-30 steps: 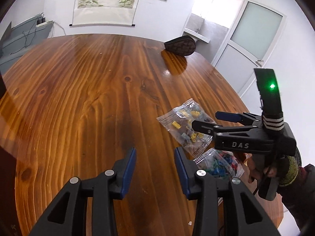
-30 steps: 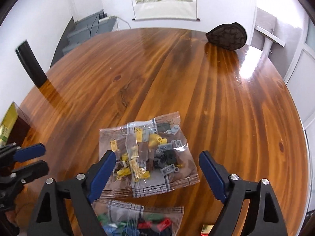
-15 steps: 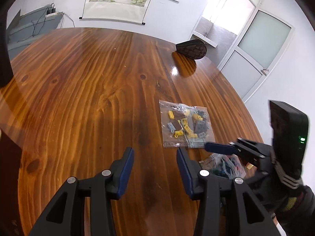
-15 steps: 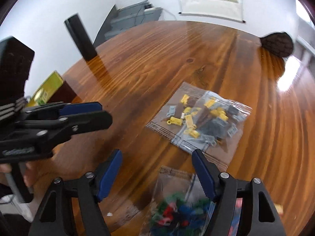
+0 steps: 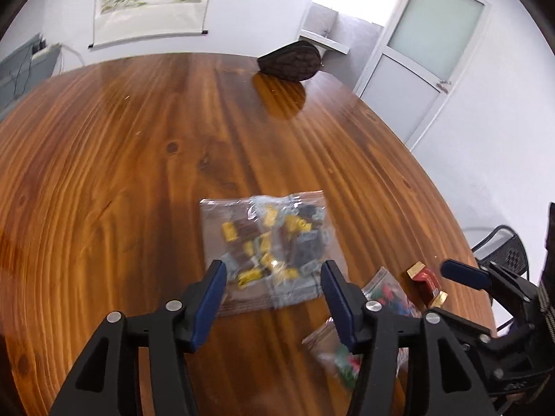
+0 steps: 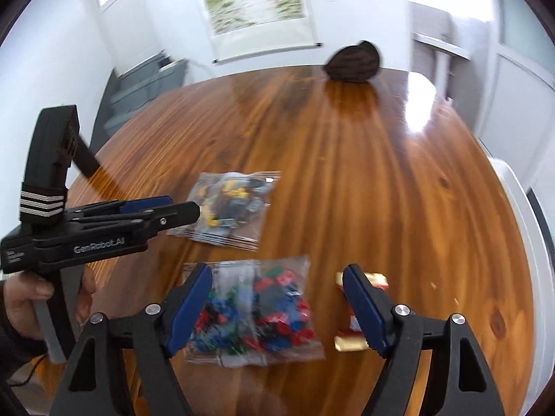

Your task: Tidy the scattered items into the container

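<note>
A clear bag of yellow and grey bricks [image 5: 274, 242] lies flat on the wooden table [image 5: 121, 173]. My left gripper [image 5: 274, 298] hovers over its near edge with jaws opening; the pads touch nothing. Just nearer lies a second clear bag of red, blue and green bricks [image 6: 263, 308], framed by my right gripper [image 6: 277, 306]. Its jaws are opening too and grip nothing. A small red and gold packet [image 6: 350, 341] lies beside the right finger. A dark woven pouch [image 5: 291, 57] sits at the table's far edge.
A hand [image 6: 20, 298] holds the left gripper's handle at the left of the right wrist view. A black chair [image 5: 503, 253] stands past the table's right edge. White walls, a hanging scroll and a glass door surround the table.
My left gripper has swung over to the yellow-brick bag and its jaws have widened. My right gripper has left that bag and now sits over the coloured-brick bag.
</note>
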Demonstrator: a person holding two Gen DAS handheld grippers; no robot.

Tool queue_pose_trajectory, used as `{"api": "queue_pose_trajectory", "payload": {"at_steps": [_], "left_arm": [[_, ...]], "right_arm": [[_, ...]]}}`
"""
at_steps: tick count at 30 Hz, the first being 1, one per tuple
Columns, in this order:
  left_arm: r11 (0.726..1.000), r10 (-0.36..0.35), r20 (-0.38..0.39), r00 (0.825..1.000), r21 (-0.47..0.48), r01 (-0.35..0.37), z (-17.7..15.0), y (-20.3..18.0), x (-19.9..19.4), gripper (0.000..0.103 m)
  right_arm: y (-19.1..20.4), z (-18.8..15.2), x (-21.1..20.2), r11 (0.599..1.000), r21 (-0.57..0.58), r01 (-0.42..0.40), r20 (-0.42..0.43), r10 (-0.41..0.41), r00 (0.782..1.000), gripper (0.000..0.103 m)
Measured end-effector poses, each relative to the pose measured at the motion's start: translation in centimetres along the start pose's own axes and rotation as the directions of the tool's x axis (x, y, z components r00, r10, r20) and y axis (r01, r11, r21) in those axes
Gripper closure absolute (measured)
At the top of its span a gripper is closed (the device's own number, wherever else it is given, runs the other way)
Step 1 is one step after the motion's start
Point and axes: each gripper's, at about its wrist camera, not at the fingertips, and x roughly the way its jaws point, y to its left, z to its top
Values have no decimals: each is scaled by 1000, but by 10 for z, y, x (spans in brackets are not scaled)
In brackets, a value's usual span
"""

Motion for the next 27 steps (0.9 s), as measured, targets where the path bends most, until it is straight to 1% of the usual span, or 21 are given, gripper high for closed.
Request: {"api": "queue_pose_trajectory", "payload": {"at_steps": [6,11,14,16,18,19,21,25,26,27], "left_arm": [[1000,6,-38,999,14,-5,13,-9,22,44],[999,15,-50,999,50,-13,21,-22,34,42],[998,23,-58,998,67,-19,26,-29,40,39],[995,42,-61,997,89,-36,27,-33,45,37],[990,76,-64,995,123,-68,27,-39,49,36],[987,92,-65,994,141,-82,26,-42,51,33],[979,120,-63,991,171,-108,25,-47,54,30],[957,187,-41,981,234,-173,20,-57,59,29],[953,196,-34,980,241,-182,18,-58,59,28],[954,197,-25,980,236,-185,17,-57,58,31]], "right_arm": [[-23,-7,-12,996,76,50,3,-51,999,24],[-27,-10,-11,994,92,61,6,-62,998,24],[-29,-11,-11,993,94,70,8,-72,997,25],[-30,-11,-11,992,101,76,14,-78,997,25],[-32,-11,-13,990,106,87,23,-90,996,25],[-33,-12,-13,990,109,88,24,-92,996,25],[-36,-14,-15,989,121,86,24,-89,996,25],[-41,-20,-16,988,128,91,8,-93,996,25],[-42,-22,-16,987,134,91,5,-93,996,25],[-44,-24,-17,986,140,91,3,-93,996,25]]}}
